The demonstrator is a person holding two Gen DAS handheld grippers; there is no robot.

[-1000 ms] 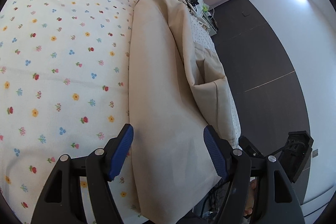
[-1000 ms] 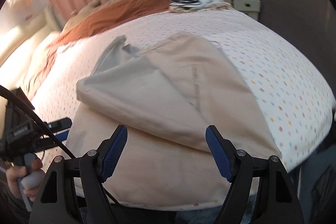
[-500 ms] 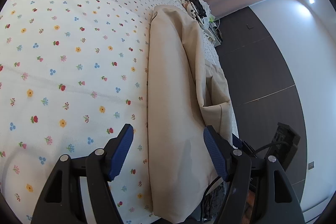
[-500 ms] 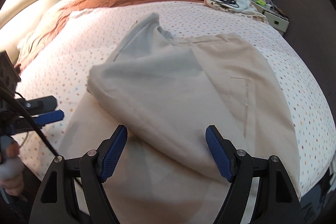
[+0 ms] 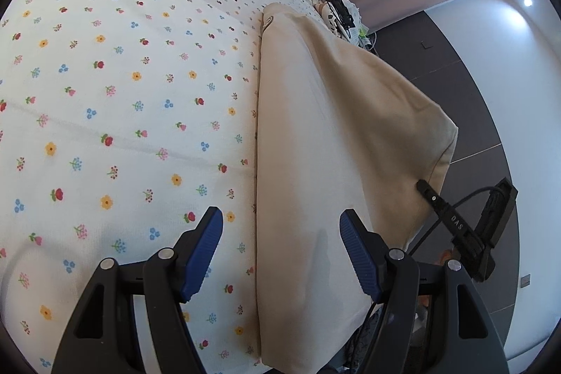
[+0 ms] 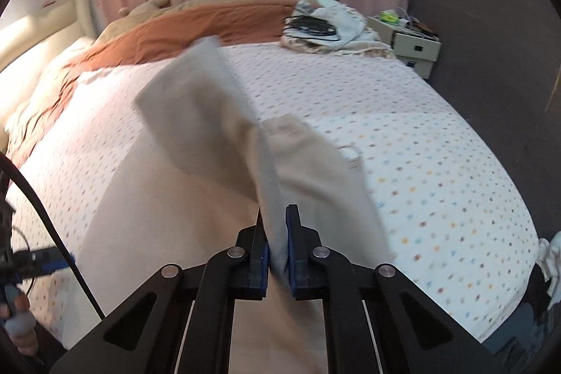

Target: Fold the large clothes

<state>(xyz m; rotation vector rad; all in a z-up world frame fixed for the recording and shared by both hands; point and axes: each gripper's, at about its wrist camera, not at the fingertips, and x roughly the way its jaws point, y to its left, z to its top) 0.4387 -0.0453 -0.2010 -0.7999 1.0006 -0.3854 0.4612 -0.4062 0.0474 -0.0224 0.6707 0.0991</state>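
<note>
A large beige garment point(image 5: 315, 128) lies along the edge of the bed, over the flower-print sheet point(image 5: 105, 93). My left gripper point(image 5: 280, 216) hangs open over the garment's near left edge, one finger above the sheet and one above the cloth, gripping nothing. My right gripper point(image 6: 277, 226) is shut on a fold of the beige garment point(image 6: 210, 128) and holds it up, so the top layer rises like a tent. In the left wrist view the right gripper point(image 5: 424, 186) pinches that raised corner off the side of the bed.
An orange blanket point(image 6: 175, 30) and pillows lie at the head of the bed. A pile of white cloth with black cables point(image 6: 326, 27) sits at the far corner, beside a bedside cabinet point(image 6: 410, 41). Dark floor point(image 5: 473, 76) runs along the bed.
The right gripper's jaws have closed on the garment's folded top layer and raised it, swinging over the bed. The left gripper stays open and has shifted slightly.
</note>
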